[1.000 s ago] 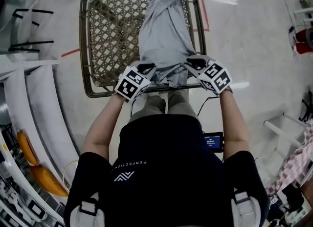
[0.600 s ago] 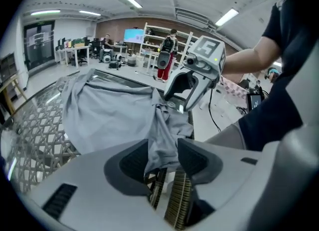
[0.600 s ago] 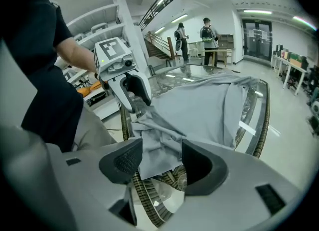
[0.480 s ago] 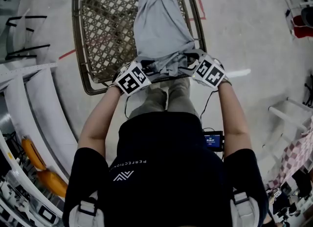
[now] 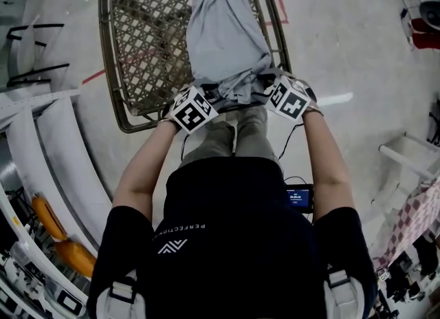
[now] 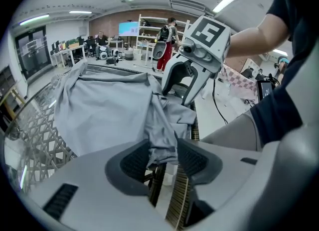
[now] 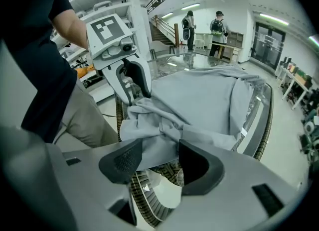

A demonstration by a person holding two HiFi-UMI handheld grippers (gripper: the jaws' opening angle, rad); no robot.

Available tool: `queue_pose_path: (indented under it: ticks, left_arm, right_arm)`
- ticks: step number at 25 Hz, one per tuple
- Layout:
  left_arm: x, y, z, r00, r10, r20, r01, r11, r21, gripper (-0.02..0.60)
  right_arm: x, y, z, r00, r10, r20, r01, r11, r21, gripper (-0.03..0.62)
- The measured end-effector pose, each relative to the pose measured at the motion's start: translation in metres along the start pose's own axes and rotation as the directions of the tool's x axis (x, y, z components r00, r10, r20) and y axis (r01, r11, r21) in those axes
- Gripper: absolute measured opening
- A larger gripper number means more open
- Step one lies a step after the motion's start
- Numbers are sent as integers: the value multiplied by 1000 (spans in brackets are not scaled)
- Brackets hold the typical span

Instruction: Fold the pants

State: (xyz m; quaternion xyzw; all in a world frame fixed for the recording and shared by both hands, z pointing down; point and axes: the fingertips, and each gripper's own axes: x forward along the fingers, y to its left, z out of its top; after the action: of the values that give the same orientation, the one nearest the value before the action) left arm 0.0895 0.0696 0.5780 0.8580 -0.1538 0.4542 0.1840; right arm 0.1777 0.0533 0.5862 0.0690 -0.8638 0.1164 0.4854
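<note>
Grey pants (image 5: 223, 42) lie on the woven desk (image 5: 148, 42). The left tool (image 5: 210, 93) and right tool (image 5: 265, 84) have just opened wide, with pants cloth loose between their jaws.

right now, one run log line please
left gripper: fingers just opened, pants between | right gripper: fingers just opened, pants between | pants: lying on wicker table

- One pair of light grey cloth pants (image 5: 223, 36), upper middle of the head view.
- One table (image 5: 110, 56) with a woven brown lattice top in a dark rounded frame, beneath them.
- Two white plastic tools: the left hand-held gripper (image 6: 162, 158) and the right hand-held gripper (image 7: 157, 163).
- Two cubes with black-and-white square markers, one cube (image 5: 193, 110) on each tool.
- One small black screen (image 5: 300, 198), lower right of centre in the head view.
- Two standing people (image 7: 188, 26), far off at the top of the right gripper view.
</note>
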Motion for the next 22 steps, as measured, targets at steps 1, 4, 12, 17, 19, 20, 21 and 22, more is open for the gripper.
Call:
queue_pose_path:
  ticks: [1,4,12,17,19,20,21,22]
  left_arm:
    - [0,1,0,1000,8,-1,-8,1000,0,165]
    - [-2,4,-2,1000,24,-8,-23,1000,11,114]
    - [-1,-1,-7,1000,21,-7,-21,999,30,49]
    - [-2,-10,-13,999,-30,-17,31,996,83,100]
    - [-1,-15,-14,999,-37,-32,41,990,135,143]
    - [0,-17,-15,999,-34,-37,39,987,157,149]
    - [0,-17,-16,999,-31,-39,37,985,170,149]
    - [0,-18,-16,999,-31,-37,37,984,174,149]
  right_arm:
    - [0,0,-1,1000,-6,-5,5,1000,-12,232]
    - [0,1,-1,1000,-20,-20,19,999,-39,196]
    - [1,3,-5,999,-49,1,49,999,-19,49]
    - [0,6,-7,1000,-30,-6,30,999,18,44]
    - [0,8,-8,1000,-16,-19,16,1000,26,44]
    - [-1,9,-9,1000,-10,-26,11,999,35,44]
    - [-1,9,-10,1000,-4,-31,5,999,46,43]
    - [-2,10,-12,999,2,-33,-1,998,58,43]
